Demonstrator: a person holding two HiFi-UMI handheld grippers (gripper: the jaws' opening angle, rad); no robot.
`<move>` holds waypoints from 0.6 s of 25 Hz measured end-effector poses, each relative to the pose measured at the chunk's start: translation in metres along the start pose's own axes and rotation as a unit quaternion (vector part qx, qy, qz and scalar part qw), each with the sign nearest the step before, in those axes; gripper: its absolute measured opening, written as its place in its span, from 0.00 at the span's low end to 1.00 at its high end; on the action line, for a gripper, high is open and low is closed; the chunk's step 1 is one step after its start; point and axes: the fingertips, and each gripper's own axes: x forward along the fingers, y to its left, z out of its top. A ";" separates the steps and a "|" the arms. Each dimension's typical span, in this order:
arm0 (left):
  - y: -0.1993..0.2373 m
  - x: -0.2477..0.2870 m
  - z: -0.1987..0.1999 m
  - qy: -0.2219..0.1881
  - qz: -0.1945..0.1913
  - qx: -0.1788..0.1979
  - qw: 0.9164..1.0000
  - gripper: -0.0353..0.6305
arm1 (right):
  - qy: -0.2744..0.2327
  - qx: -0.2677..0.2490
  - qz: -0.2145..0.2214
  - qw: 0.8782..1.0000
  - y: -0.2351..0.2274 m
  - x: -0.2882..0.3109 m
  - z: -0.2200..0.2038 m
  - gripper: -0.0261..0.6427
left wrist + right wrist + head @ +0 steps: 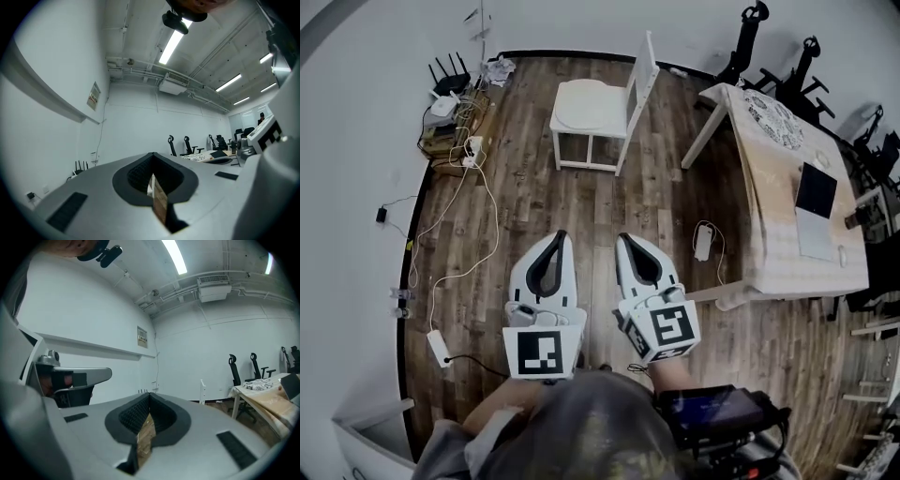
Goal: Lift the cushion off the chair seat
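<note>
Wood-plank floor point(656, 197), white walls, open room.

Claws first: left claw point(561, 236) has its jaws pressed together with nothing between them. Its own view shows only a sliver of floor through the gap behind the tips. The right claw point(624, 240) is the same: jaws together, empty. Both sit side by side low in the head view, pointing roughly level toward the chair and well apart from it.

Ahead is a white wooden chair point(639, 84), side-on, backrest to the right in the head view. The cream rounded-square cushion point(586, 101) lies flat on the seat with no corner raised. There is bare floor between the claws and the chair.

To the sides:
- a light wooden counter point(769, 234) at right, with a round patterned mat point(773, 120) and a dark flat laptop-like slab point(817, 190)
- a white power adapter point(703, 242) with its cord on the floor near a counter leg
- a black router with antennas point(450, 82) and a tangle of white cables point(473, 159) along the left wall

Status, my read: approach phase only. Nothing is done on the task proper: no contact, no grip, cushion on the seat.

What's left:
- close the gap to the chair
- open both claws
- take the cushion by its edges
- lift it clear of the seat

It looks like a soft flat pad, so I'd expect sag from a one-edge grip. A two-claw hold looks sensible.
</note>
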 end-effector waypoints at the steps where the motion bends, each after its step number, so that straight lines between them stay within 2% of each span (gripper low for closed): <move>1: 0.009 0.005 0.002 -0.002 0.002 -0.001 1.000 0.06 | -0.002 -0.001 0.003 1.000 0.002 0.012 0.004 0.05; 8: 0.061 0.037 0.005 -0.012 0.009 -0.003 1.000 0.06 | -0.011 -0.016 -0.001 1.000 0.002 0.066 0.018 0.05; 15: 0.071 0.073 -0.005 0.003 -0.006 -0.010 1.000 0.06 | 0.002 -0.021 -0.015 1.000 -0.015 0.095 0.018 0.05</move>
